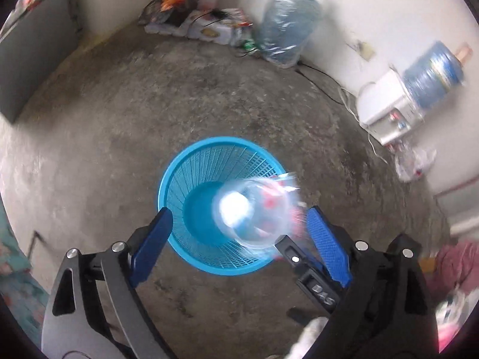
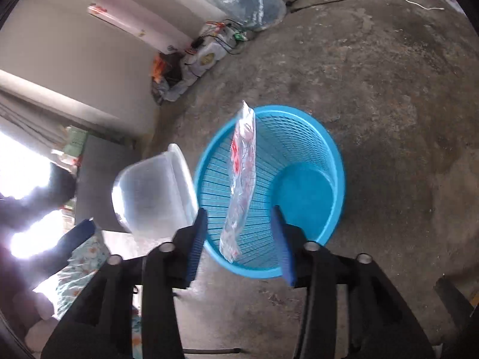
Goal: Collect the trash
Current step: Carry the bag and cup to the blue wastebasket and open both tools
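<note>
The left gripper hung above the blue mesh basket, its blue pads spread wide, and the clear plastic container sat blurred in the gap between them — neither pad was pressing on it, so it looked loose over the basket's mouth rather than held. The right gripper pointed down at the same basket from the other side, jaws about half apart. A crinkled clear wrapper with red print stood on edge between its fingers, touching neither pad as far as I could tell, its length lying over the basket's open top. In the right wrist view the clear container showed just beside the basket's rim, mouth turned away, with one blue finger of the left gripper near it.

The basket stood upright on a bare, stained concrete floor, its inside empty down to the solid blue bottom. Against the far wall stood a large water bottle wrapped in plastic, with a heap of bags and packets in the corner beside it. Off to the right sat a small white water dispenser with a blue bottle on top — a crumpled plastic bag lay by its foot.
</note>
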